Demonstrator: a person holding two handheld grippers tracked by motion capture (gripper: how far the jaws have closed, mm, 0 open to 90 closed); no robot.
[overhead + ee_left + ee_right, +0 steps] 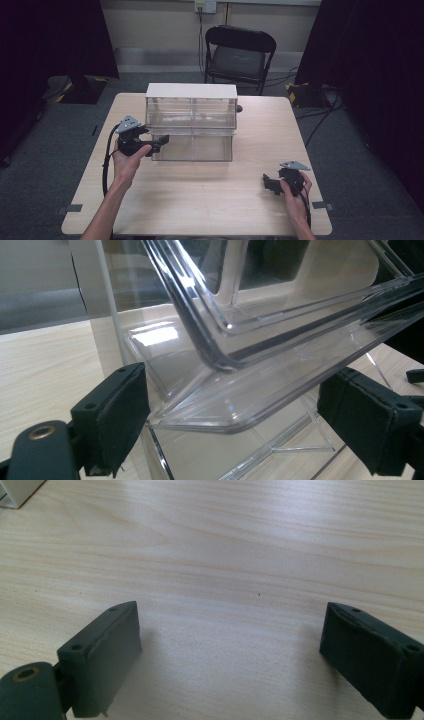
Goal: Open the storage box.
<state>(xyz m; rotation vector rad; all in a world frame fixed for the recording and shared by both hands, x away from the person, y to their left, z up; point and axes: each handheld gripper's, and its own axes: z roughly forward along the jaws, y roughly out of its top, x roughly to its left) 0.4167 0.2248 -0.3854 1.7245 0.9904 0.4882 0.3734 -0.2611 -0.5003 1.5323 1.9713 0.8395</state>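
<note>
A clear plastic drawer cabinet (191, 117) with a white top stands at the middle of the wooden table (210, 190). Its lower left drawer (172, 147) is tilted outward. My left gripper (159, 143) is open at that drawer's left front corner. In the left gripper view the drawer's clear rim (240, 405) sits between the two wide-apart black pads (117, 415), not squeezed. My right gripper (270, 183) rests low near the table's right front, open, its pads (107, 650) spread over bare wood with nothing between them.
A black folding chair (239, 52) stands behind the table. Cables run on the grey floor at the right (320, 115). Dark curtains hang on both sides. Tape marks (320, 204) sit at the table's front corners.
</note>
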